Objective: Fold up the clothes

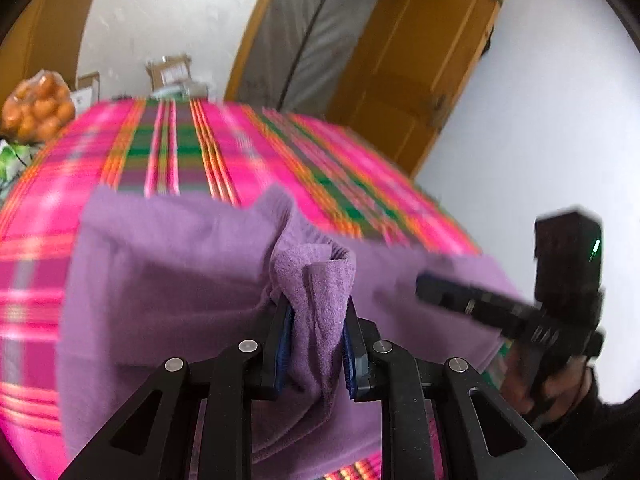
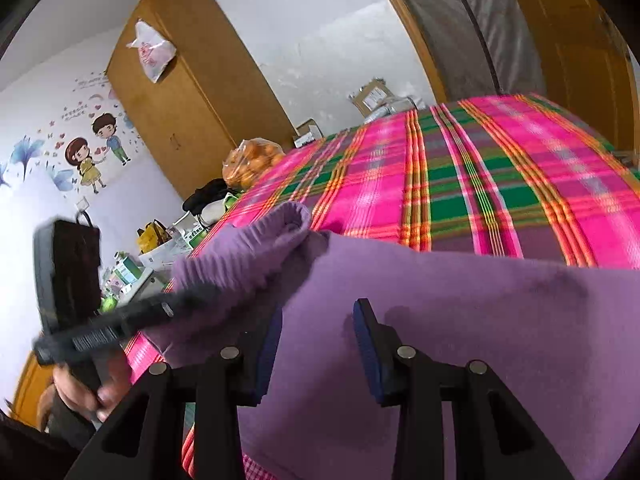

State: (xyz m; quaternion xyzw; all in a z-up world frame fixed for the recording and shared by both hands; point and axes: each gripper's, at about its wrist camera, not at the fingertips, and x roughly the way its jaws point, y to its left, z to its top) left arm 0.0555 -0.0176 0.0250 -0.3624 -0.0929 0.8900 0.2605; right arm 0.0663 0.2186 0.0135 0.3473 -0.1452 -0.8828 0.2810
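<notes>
Pinching a bunched corner of the purple garment, the left gripper lifts it, probably for a fold; the right gripper hovers unclenched over cloth on the plaid bedspread.

I can read no text here. Far beyond my right jaws, the wall sticker and the plastic bag carry small writing, and the cardboard boxes carry labels, but all of it is too small and blurred.
</notes>
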